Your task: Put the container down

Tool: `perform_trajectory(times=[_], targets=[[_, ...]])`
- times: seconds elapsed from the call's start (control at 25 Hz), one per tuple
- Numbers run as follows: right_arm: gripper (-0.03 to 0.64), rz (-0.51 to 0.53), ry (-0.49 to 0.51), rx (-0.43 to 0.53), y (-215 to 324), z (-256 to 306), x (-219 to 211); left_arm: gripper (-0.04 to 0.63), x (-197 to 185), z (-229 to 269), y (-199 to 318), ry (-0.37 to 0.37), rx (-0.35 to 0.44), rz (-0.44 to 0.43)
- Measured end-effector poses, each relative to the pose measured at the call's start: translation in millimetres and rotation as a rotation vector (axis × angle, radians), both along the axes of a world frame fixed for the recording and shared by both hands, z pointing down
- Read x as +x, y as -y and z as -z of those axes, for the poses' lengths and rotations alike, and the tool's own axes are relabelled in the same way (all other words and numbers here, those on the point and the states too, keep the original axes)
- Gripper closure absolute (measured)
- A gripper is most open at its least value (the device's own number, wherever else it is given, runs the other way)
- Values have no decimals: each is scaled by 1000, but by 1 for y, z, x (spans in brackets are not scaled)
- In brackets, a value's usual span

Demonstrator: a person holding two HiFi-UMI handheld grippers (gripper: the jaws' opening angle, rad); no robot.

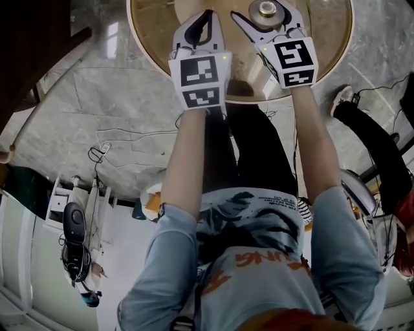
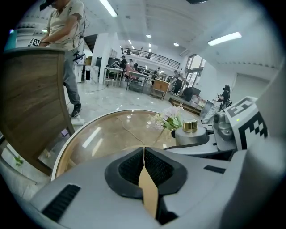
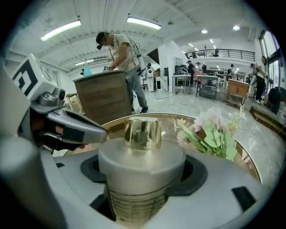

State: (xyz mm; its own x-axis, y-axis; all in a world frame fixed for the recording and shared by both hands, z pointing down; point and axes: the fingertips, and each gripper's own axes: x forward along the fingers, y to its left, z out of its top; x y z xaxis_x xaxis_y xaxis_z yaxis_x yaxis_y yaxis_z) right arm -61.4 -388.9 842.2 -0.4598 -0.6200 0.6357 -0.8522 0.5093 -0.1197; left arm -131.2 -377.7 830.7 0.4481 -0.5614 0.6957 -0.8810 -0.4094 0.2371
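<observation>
Frosted grey under a gold cap (image 3: pixel 142 133): container (image 3: pixel 142 165) clamped between the jaws of the right gripper (image 1: pixel 265 14), upright, long axis vertical, cap up, over the round worktop (image 2: pixel 103 134) inside its near edge; whether touching it, unclear. Alongside, left gripper (image 2: pixel 144 154) with jaws pressed together, empty. Likely just a straight lowering, short of the flowers (image 3: pixel 210 134) farther in.
</observation>
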Motion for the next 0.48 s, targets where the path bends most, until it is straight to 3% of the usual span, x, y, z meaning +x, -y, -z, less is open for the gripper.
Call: perform_trajectory(times=[0.48], targets=[[256, -4, -27, 31, 63, -15, -12, 563, -7, -11, 32, -10, -20, -16]])
